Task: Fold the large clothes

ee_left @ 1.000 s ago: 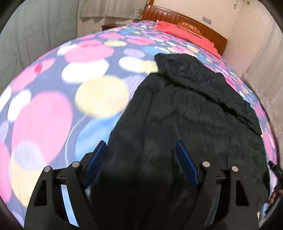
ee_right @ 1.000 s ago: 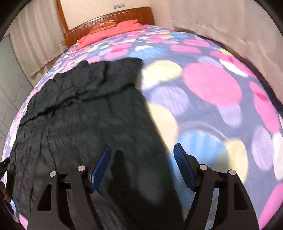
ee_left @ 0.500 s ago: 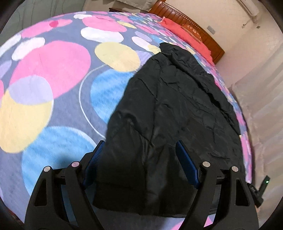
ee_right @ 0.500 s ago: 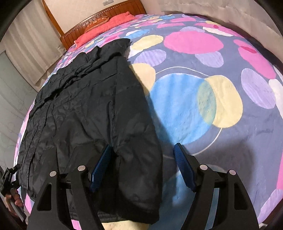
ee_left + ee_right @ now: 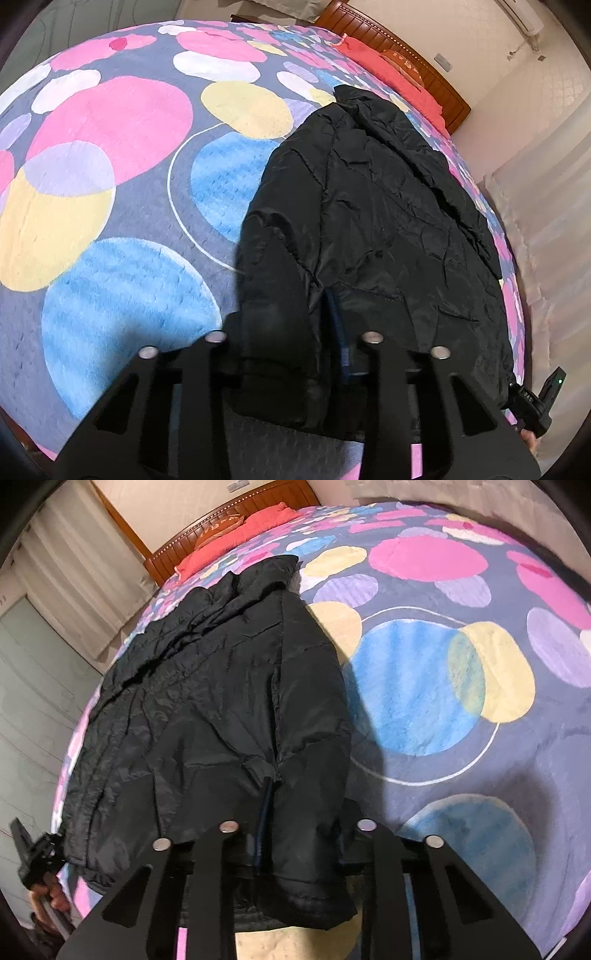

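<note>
Jacket position: black padded jacket [image 5: 388, 221] lies flat on the circle-patterned bedspread [image 5: 110, 192], collar toward the wooden headboard [image 5: 424, 74]. Left gripper [image 5: 291, 332] jaws are closing, with the jacket's near left hem corner bunched between them. Right gripper [image 5: 299, 823] jaws are closing likewise, pinching the near right hem corner.

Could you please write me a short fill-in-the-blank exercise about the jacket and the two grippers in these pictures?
1. The jacket lying on the spotted bedspread is ____ in colour.
2. The left gripper is closing with a fold of the ____ between its jaws.
3. The pillow at the wooden headboard is ____.
4. The right gripper is at the jacket's ____ edge.

Missing words: black; jacket; red; near
</note>
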### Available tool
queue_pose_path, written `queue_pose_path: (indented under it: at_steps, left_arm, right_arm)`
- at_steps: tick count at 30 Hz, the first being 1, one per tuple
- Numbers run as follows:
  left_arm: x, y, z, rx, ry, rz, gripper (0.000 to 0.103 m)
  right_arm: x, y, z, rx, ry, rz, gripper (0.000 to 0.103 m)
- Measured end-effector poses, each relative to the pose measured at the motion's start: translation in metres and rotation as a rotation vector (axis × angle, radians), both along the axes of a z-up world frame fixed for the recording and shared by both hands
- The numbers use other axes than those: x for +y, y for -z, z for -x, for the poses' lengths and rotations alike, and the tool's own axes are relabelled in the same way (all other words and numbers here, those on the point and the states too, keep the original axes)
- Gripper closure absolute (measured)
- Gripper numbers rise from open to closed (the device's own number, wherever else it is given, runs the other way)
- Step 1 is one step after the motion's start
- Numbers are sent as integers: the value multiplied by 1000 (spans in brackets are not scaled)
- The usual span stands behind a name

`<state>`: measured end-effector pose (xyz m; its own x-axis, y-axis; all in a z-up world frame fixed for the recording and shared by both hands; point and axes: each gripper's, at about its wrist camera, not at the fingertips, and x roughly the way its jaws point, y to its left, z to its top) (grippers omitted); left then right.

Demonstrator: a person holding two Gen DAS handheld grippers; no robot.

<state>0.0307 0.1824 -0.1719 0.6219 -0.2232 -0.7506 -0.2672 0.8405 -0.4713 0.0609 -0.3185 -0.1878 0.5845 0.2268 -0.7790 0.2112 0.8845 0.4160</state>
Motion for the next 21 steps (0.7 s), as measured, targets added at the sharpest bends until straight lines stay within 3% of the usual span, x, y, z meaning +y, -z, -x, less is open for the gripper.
queue_pose_path:
  at_steps: [4,13,21]
  left_arm:
    - [1,-7,7,-27,-16,21,88]
    - [5,-31,26,-92,-21,83,90]
    - [3,-81,19,-216,5,98,92]
  right_arm:
    - [-3,-4,4,-14,-5,-46,84]
    - [-6,-21,15,-56,-20,-114,87]
    - [-17,-49,-1,-142,-46,-327,88]
